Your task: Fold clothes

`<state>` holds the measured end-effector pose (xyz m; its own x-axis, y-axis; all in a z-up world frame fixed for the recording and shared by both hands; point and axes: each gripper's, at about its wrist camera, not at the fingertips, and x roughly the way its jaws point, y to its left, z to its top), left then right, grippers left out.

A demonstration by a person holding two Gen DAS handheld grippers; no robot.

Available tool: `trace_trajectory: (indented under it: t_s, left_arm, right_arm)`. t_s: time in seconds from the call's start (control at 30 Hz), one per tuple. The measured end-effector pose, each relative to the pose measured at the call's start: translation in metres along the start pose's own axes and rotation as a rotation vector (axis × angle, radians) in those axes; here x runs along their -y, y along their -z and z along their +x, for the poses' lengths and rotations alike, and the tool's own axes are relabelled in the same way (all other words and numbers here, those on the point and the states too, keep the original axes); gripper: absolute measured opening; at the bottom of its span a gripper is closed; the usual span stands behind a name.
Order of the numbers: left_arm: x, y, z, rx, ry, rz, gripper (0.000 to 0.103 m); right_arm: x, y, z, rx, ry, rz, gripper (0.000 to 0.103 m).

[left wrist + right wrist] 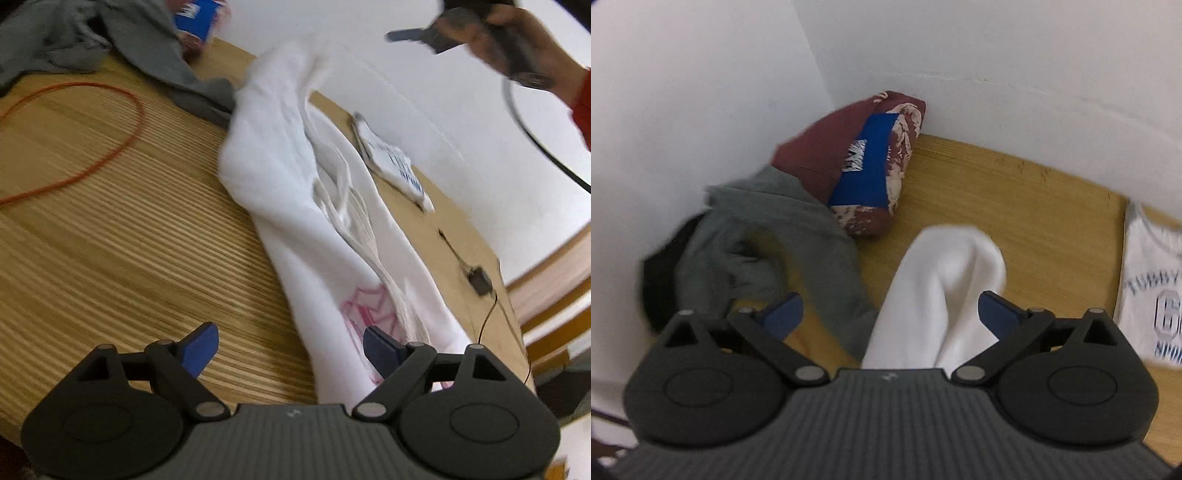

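Observation:
A white garment (295,206) with a pink print lies crumpled in a long strip on the wooden table (110,229). My left gripper (291,349) is open just above its near end, one blue finger over bare wood, the other over the pink print. My right gripper (892,314) is open above the garment's rounded far end (945,280), holding nothing. It also shows in the left wrist view (413,35), raised high over the table in a hand.
A grey garment (757,240) and a maroon and blue folded stack (864,166) lie in the wall corner. A folded white printed shirt (1152,280) lies to the right. An orange cord (92,147) loops on the table. A black cable with a small plug (480,282) runs near the far edge.

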<state>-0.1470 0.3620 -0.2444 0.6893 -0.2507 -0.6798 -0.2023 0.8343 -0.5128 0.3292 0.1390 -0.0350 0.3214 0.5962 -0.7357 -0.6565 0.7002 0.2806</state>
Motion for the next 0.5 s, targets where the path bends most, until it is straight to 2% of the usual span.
trace_trajectory:
  t_s: [0.1, 0.17, 0.2, 0.3, 0.4, 0.43, 0.5]
  left_arm:
    - [0.006, -0.002, 0.008, -0.012, 0.02, 0.048, 0.088]
    - [0.006, -0.002, 0.012, -0.026, 0.035, 0.07, 0.088]
    - [0.006, -0.001, 0.013, -0.035, 0.038, 0.08, 0.088]
    - [0.003, 0.002, 0.011, -0.043, 0.048, 0.126, 0.088]
    - [0.006, 0.002, 0.01, -0.059, 0.047, 0.148, 0.088]
    - [0.009, 0.0, 0.012, -0.065, 0.042, 0.144, 0.087]
    - [0.017, -0.002, 0.015, -0.067, 0.024, 0.138, 0.087]
  right_arm:
    - [0.031, 0.006, -0.069, 0.082, -0.018, -0.007, 0.103]
    - [0.057, 0.03, -0.133, 0.157, 0.022, -0.005, 0.103]
    - [0.068, 0.048, -0.159, 0.178, 0.087, -0.007, 0.103]
    - [0.117, 0.125, -0.221, 0.173, 0.377, -0.012, 0.103]
    - [0.165, 0.216, -0.24, 0.034, 0.616, 0.053, 0.103]
    - [0.18, 0.244, -0.244, 0.002, 0.663, 0.092, 0.103]
    - [0.206, 0.293, -0.246, -0.018, 0.683, 0.206, 0.103]
